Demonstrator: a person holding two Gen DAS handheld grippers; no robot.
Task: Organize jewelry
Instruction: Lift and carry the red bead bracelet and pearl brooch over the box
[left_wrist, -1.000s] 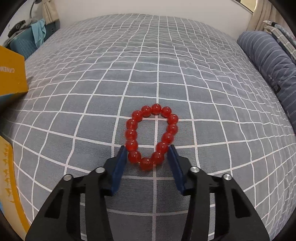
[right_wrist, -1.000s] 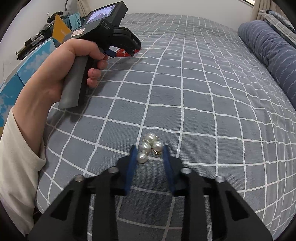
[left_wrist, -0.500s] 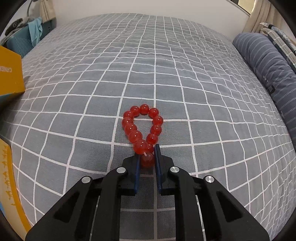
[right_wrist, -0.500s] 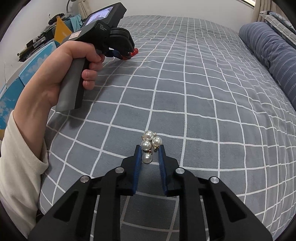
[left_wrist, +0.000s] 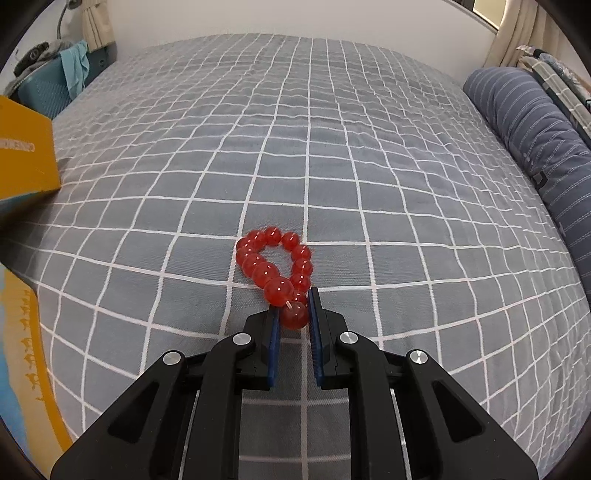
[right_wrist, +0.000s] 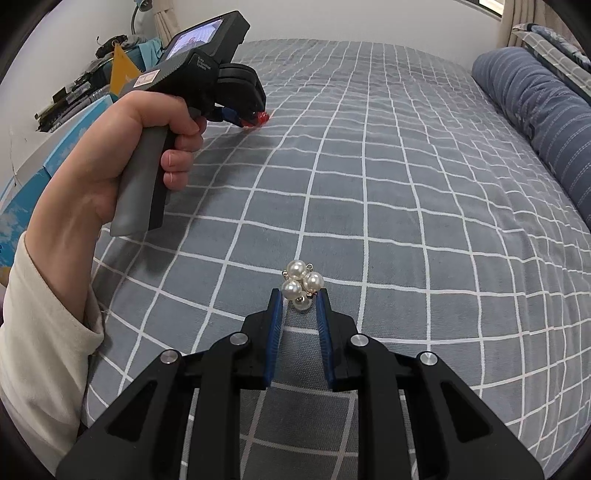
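A red bead bracelet (left_wrist: 275, 267) lies squeezed into a narrow loop on the grey checked bedspread (left_wrist: 332, 155). My left gripper (left_wrist: 294, 314) is shut on its nearest bead, the rest of the loop trailing away from the tips. In the right wrist view, a small cluster of white pearls (right_wrist: 302, 284) with gold fittings sits between the blue pads of my right gripper (right_wrist: 300, 300), which is shut on it. Further off at upper left, a hand (right_wrist: 122, 155) holds the left gripper (right_wrist: 255, 117) down on the red bracelet (right_wrist: 261, 118).
A blue striped bolster pillow (left_wrist: 535, 147) runs along the bed's right side. A yellow box (left_wrist: 26, 155) stands at the left edge of the bed, with blue boxes and clutter (right_wrist: 74, 107) beside the bed. A cream sleeve (right_wrist: 40, 332) covers the forearm at lower left.
Both grippers have closed: the left pinched the near end of the red bracelet, narrowing its loop; the right closed on the pearl cluster. Both hands stayed nearly in place.
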